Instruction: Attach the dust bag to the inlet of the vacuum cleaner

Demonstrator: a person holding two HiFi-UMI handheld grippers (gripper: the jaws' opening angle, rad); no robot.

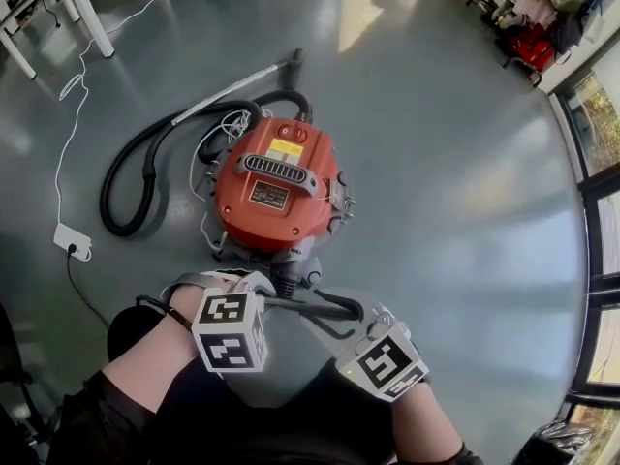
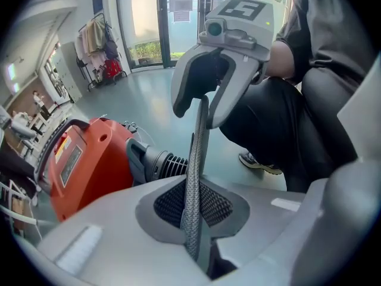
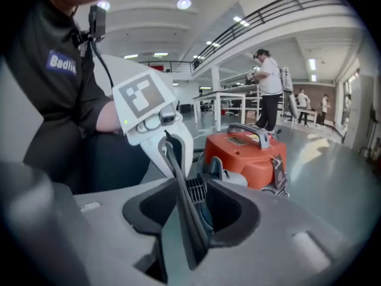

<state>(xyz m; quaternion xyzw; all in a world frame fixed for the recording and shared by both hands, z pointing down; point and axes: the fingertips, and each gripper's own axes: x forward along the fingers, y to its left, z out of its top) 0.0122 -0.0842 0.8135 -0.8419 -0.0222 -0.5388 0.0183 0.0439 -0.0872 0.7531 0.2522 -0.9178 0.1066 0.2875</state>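
Note:
The orange vacuum cleaner (image 1: pixel 276 187) (image 2: pixel 83 159) (image 3: pixel 247 151) stands on the grey floor, its ribbed grey inlet (image 2: pixel 158 162) (image 1: pixel 291 274) facing me. A thin grey woven band of the dust bag (image 1: pixel 310 306) (image 2: pixel 193 177) (image 3: pixel 181 201) stretches between my two grippers just in front of the inlet. My left gripper (image 1: pixel 260 287) (image 2: pixel 193 243) (image 3: pixel 169 142) is shut on one end of it. The other end runs through the jaws of my right gripper (image 1: pixel 356 313) (image 3: pixel 184 237) (image 2: pixel 199 106), which stand apart around it. The rest of the bag is hidden.
A black hose (image 1: pixel 126 192) and metal wand (image 1: pixel 232 85) curl behind and left of the vacuum. A white power strip (image 1: pixel 73 242) with its cable lies at the left, white table legs (image 1: pixel 92 13) beyond. Windows (image 1: pixel 601 211) line the right. People (image 3: pixel 268 82) stand far off.

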